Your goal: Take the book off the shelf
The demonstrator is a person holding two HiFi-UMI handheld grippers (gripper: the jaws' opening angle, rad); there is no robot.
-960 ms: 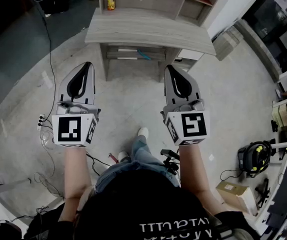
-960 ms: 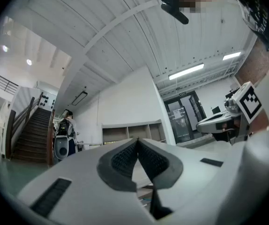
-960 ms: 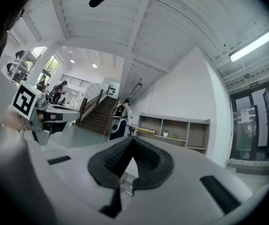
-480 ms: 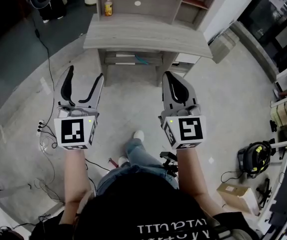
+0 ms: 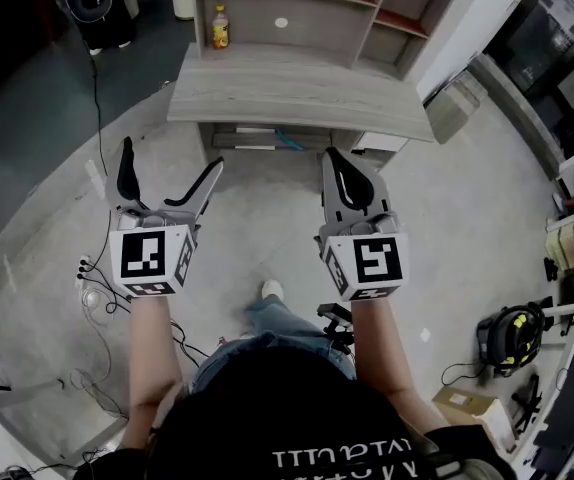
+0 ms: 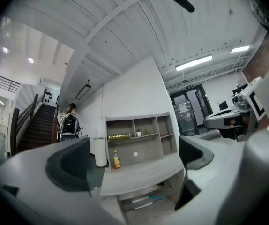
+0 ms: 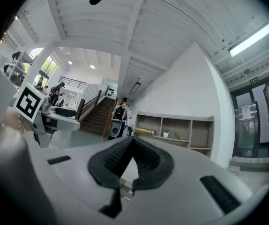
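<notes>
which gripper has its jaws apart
The left gripper: its jaws are opening wide, with nothing between them. The right gripper has its jaws pressed together, also on nothing.

Workshop hall: desk [image 5: 297, 83], cables [image 5: 95, 290] (bare concrete floor [image 5: 257, 233]).

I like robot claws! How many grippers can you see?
2. The left gripper, over the floor, is opening its jaws with nothing between them; the right gripper beside it is shut and empty.

White letters cross the person's black shirt [image 5: 297, 413], upside down and unclear. The bottle [image 5: 221, 28] label is too small to read.
</notes>
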